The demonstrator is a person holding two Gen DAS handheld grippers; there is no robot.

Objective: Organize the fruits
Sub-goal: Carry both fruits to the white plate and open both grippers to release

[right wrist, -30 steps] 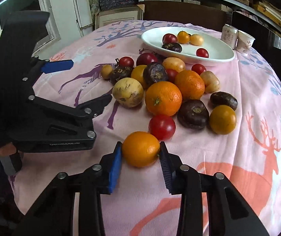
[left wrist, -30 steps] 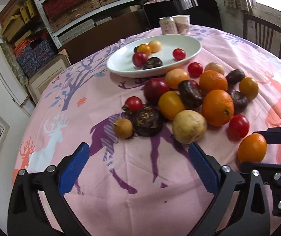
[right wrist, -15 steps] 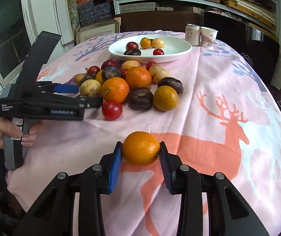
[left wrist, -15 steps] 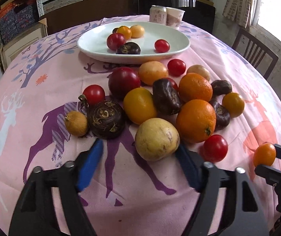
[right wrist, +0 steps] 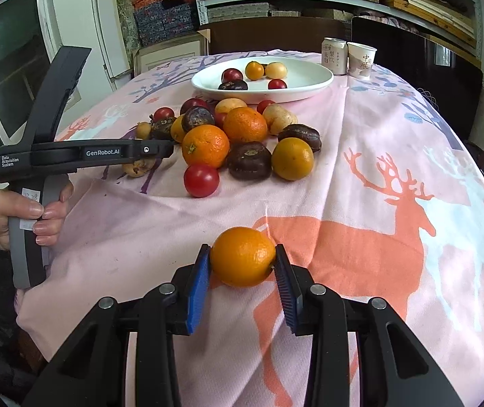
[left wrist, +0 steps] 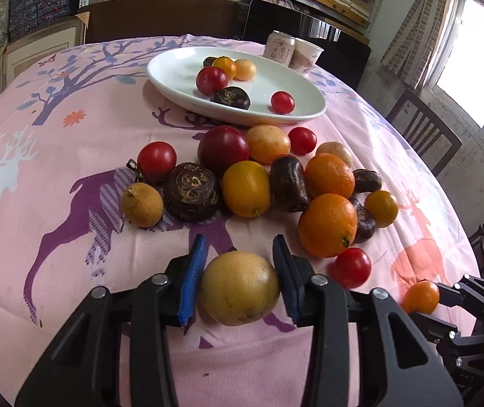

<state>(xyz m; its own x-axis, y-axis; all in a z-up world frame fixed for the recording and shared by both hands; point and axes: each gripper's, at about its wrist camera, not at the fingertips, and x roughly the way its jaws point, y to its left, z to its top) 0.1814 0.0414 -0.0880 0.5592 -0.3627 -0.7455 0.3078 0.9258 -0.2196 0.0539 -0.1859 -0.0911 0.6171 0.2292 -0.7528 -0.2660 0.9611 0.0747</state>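
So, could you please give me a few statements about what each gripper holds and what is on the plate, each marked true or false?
1. The right gripper has its jaws closed on a small orange fruit. True.
2. The left gripper is empty. False: a pale yellow round fruit sits between its jaws, touching both pads.
3. The white plate holds fruit. True: several pieces lie on it, including a small red tomato.
4. The can and the paper cup stand on the plate. False: they stand on the tablecloth behind it.
5. All the fruit is on the plate. False: a large pile lies on the tablecloth in front of it.
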